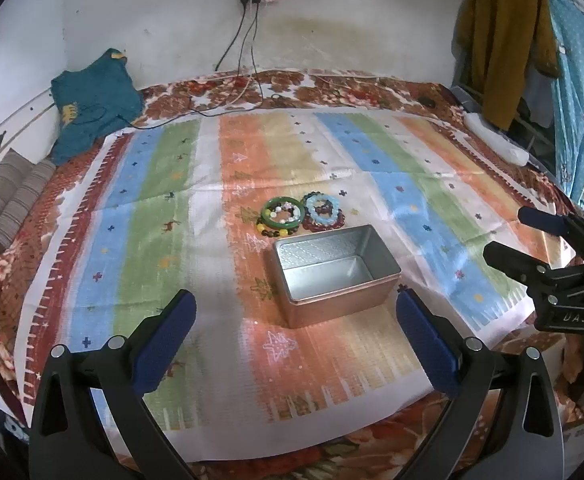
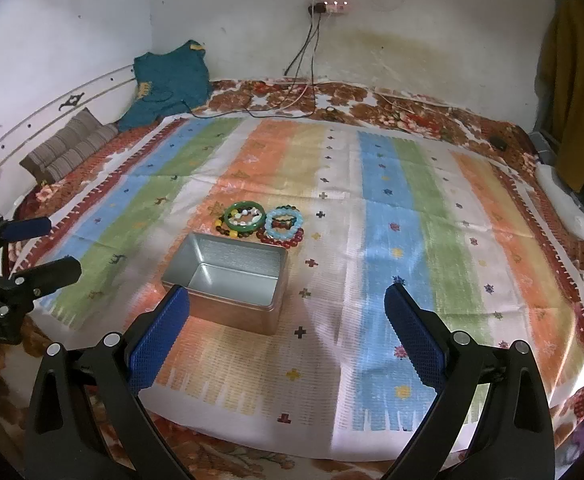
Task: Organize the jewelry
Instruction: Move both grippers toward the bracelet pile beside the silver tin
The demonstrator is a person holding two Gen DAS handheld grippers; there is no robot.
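Two tilted tools (image 1: pixel 294 314), jaws wide

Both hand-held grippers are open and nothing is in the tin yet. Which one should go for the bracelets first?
Left, marginally. In its view the bracelets and tin sit between its open fingers, straight ahead. For the right hand-held gripper both lie off to its left, with the tin partly behind its left finger.

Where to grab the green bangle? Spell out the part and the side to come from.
Take the green bangle by its far-left rim, coming from above with one finger inside the ring and one outside. It lies flat on the cloth, so only the band's thickness is there to pinch. That arc looks clearest: the blue bracelet crowds its right and the tin stands near.
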